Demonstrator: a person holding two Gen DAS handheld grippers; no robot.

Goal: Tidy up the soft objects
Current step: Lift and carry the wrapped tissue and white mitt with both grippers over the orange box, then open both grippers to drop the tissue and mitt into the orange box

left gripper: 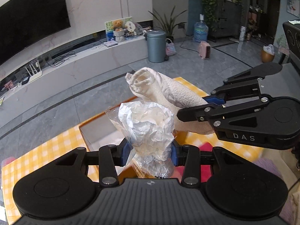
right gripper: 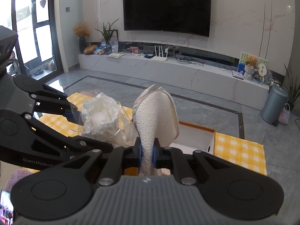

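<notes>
My left gripper (left gripper: 150, 153) is shut on a crinkled clear plastic bag (left gripper: 148, 125) with a white soft item inside, held up above the table. The bag also shows in the right wrist view (right gripper: 102, 118). My right gripper (right gripper: 147, 155) is shut on a rolled white textured towel (right gripper: 155, 116), held upright; the towel shows in the left wrist view (left gripper: 168, 91) with the right gripper (left gripper: 211, 103) beside it. An open orange-rimmed white box (right gripper: 196, 138) lies on the yellow checked tablecloth (right gripper: 240, 150) below both items.
A red item (left gripper: 206, 148) and a purple fluffy item (left gripper: 266, 165) lie on the table at the right. Beyond the table are a grey tiled floor, a TV bench (right gripper: 168, 69), a grey bin (left gripper: 156, 46) and a water bottle (left gripper: 200, 31).
</notes>
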